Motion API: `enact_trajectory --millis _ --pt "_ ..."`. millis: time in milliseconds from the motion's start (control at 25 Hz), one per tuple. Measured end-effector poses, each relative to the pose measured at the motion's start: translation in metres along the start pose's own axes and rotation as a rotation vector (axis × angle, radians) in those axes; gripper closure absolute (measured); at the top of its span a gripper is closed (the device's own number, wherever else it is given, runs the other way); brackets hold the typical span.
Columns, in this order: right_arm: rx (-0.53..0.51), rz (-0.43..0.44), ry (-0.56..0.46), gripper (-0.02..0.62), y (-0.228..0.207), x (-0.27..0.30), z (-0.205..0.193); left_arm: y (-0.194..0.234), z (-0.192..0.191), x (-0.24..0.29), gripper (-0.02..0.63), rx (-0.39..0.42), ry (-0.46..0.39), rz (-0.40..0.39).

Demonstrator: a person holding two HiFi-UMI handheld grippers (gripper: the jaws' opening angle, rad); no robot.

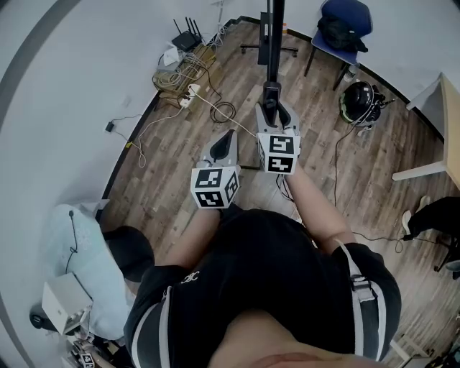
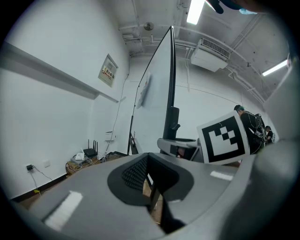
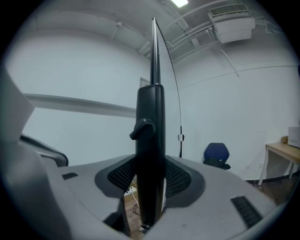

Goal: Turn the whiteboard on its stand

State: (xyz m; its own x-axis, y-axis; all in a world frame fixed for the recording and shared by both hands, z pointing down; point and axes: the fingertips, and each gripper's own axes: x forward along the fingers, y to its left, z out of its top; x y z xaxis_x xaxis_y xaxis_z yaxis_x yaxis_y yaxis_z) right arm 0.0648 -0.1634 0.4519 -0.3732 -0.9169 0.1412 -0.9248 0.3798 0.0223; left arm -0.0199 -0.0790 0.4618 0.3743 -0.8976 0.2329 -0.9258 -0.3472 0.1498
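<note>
A white wall with a grey band curves down the left of the room and meets a floor of brown wooden planks. At the foot of that wall lie a black router with upright aerials, a tangle of cables and a white power strip. A small framed notice hangs higher up the wall.

The left gripper is held out over the floor, beside the stand and apart from it. Its jaws stand only a narrow slit apart, with nothing between them; bare planks show through the gap.

Just right of it is the tall white whiteboard. It stands upright in the middle of the room and is seen almost edge-on, its thin edge rising towards the ceiling. It is carried on the black upright post of its stand, which has a small black knob on one side.

The right gripper has this post between its jaws, fairly wide apart, with a ribbed pad against each side of it, below the knob.

A strip light and a white air-conditioning unit are fixed to the ceiling. Farther right, a blue chair stands against the far wall, a black helmet lies on the floor near it, and a wooden-topped table with white legs is at the right edge.
</note>
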Motion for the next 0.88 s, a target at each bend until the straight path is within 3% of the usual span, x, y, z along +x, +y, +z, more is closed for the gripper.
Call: enact_trajectory --millis 200,440,600,760,880 --pt "0.080 0.118 -0.029 0.345 0.013 -0.008 0.007 0.009 0.001 -0.009 0.598 -0.007 -0.009 0.013" --pt "0.136 0.227 -0.211 0.333 0.011 -0.060 0.041 0.004 -0.005 -0.013 0.598 -0.010 -0.011 -0.004" --pt "0.105 0.137 -0.312 0.339 -0.011 -0.095 0.066 -0.004 -0.007 -0.011 0.598 -0.010 -0.008 -0.028" --pt "0.091 -0.007 -0.385 0.574 -0.038 -0.123 0.075 -0.014 -0.006 -0.007 0.598 -0.003 -0.011 -0.056" --pt "0.044 -0.135 -0.330 0.591 -0.058 -0.131 0.058 -0.021 -0.006 -0.003 0.598 0.003 -0.011 -0.076"
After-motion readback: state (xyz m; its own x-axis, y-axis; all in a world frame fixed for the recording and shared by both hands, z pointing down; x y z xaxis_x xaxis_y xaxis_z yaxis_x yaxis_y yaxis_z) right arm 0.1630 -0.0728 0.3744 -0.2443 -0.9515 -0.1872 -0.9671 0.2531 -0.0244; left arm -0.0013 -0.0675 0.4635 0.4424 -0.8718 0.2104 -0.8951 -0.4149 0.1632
